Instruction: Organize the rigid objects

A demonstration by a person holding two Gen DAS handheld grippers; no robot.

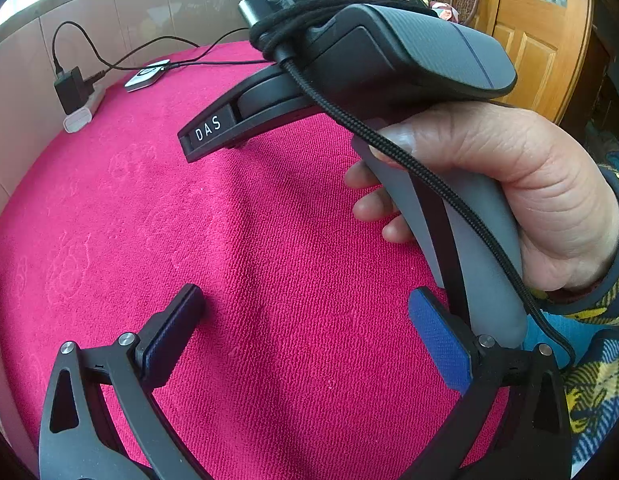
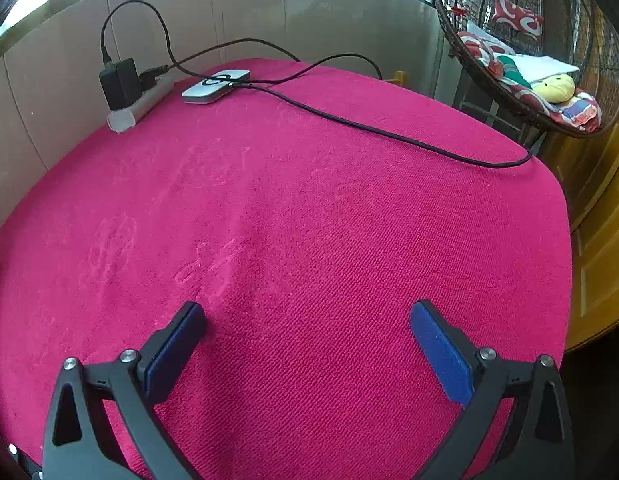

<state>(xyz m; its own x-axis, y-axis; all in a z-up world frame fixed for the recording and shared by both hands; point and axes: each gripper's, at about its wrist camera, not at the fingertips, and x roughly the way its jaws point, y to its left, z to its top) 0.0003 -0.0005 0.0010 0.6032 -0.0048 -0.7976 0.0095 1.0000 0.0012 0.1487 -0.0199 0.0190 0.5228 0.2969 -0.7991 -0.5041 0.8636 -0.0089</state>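
Note:
My left gripper (image 1: 307, 300) is open and empty above the pink cloth (image 1: 269, 240). In its view the right gripper's body (image 1: 389, 60) crosses the upper right, held by a hand (image 1: 529, 200); its fingertips are hidden there. My right gripper (image 2: 309, 316) is open and empty over the same pink cloth (image 2: 309, 220). No loose rigid objects lie on the cloth between the fingers in either view.
A white power strip with a black adapter (image 2: 125, 92) and a small silver box (image 2: 215, 86) sit at the far left edge, also in the left wrist view (image 1: 143, 76). A black cable (image 2: 389, 132) runs across the far right. A wicker chair (image 2: 529, 60) stands beyond the table.

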